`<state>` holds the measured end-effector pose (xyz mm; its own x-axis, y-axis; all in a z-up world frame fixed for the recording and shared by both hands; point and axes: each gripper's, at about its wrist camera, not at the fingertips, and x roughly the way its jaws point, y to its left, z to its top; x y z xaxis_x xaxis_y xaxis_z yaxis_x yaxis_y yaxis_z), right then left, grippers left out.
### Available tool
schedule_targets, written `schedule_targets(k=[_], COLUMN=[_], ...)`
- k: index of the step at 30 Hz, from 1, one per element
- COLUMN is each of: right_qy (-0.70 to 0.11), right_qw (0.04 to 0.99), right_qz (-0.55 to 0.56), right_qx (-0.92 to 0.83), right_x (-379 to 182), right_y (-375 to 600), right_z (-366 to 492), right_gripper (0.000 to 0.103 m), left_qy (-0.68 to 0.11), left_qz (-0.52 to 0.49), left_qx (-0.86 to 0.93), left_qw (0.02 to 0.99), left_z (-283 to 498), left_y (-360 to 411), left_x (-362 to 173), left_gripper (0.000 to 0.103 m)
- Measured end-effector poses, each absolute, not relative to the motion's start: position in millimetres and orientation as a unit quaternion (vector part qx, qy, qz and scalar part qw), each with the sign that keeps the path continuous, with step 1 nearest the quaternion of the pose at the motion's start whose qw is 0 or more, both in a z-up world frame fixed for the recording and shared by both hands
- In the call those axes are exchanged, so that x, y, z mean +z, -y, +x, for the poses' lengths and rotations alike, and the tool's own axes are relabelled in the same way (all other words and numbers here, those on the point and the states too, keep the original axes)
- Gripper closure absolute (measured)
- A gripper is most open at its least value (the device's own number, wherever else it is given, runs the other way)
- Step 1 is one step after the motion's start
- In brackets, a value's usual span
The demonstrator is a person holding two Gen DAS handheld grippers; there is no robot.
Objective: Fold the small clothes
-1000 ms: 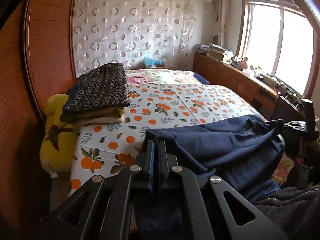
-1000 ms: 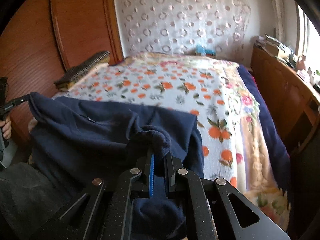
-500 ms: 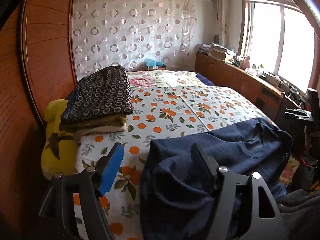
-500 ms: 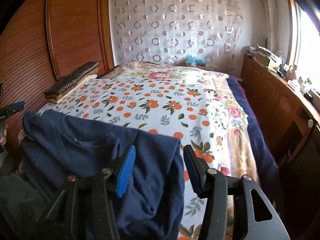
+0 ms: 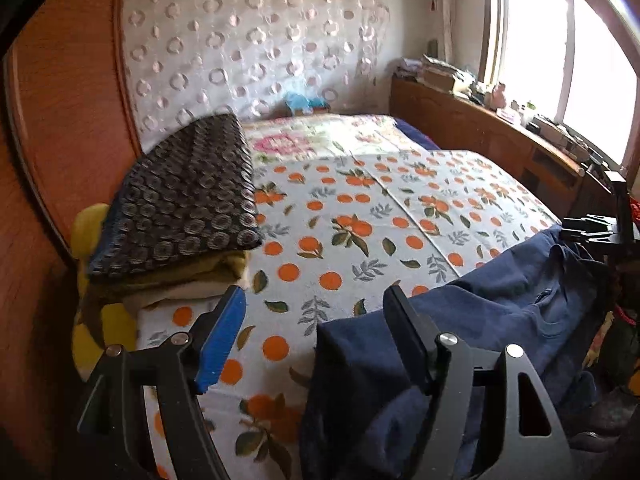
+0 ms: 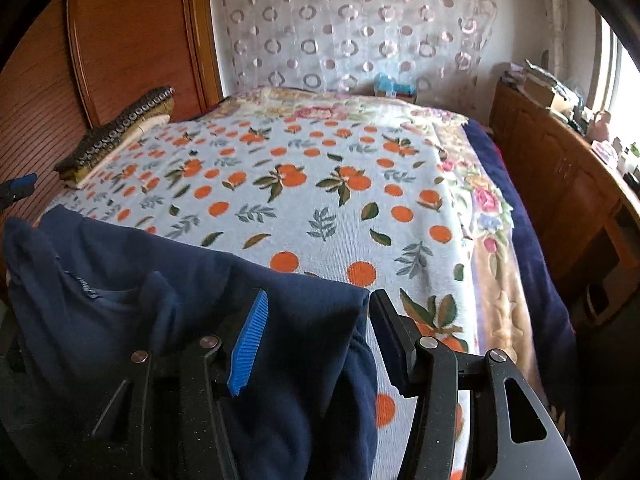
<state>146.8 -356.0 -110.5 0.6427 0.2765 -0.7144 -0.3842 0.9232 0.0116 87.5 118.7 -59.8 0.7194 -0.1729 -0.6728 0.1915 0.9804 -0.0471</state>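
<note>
Along the bed's [image 5: 400, 208] near edge I see the navy shirt [image 5: 500, 320] draped, part hanging over the side. My left gripper [image 5: 312, 320] and right gripper [image 6: 316, 320] both stand apart, just opened, pressing on nothing. Folded clothes [image 5: 180, 208] sit at the far left corner.
</note>
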Motion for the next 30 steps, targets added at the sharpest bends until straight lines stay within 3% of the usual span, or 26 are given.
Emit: schedule_targets(k=[13,15,19,30], right_qy=[-0.4,-0.401,-0.401,-0.401], right_qw=[0.896,0.896,0.896,0.897], right_qz=[-0.051,-0.05,-0.05,-0.048], right_qx=[0.185,0.186,0.185,0.179], right_x=[-123.8,-126.7,-128.2,-130.6], right_y=[356.8,356.0,354.7,352.9], right_z=[166.4,169.2,170.7,171.4], right_gripper=[0.044,0.043,0.043,0.04], left_qy=[-0.426,-0.429,-0.43,-0.438], left_qz=[0.034,0.03,0.028,-0.003], left_qx=[-0.104,-0.11,-0.123,-0.132], left_qw=[0.898,0.896,0.894,0.889], left_z=[117.4,113.5,105.7,100.0], left_y=[-110.3,-110.8,-109.7,-117.2], left_x=[-98.1,-101.9,-105.2,-112.3], left_gripper=[0.031,0.043,0.051,0.051])
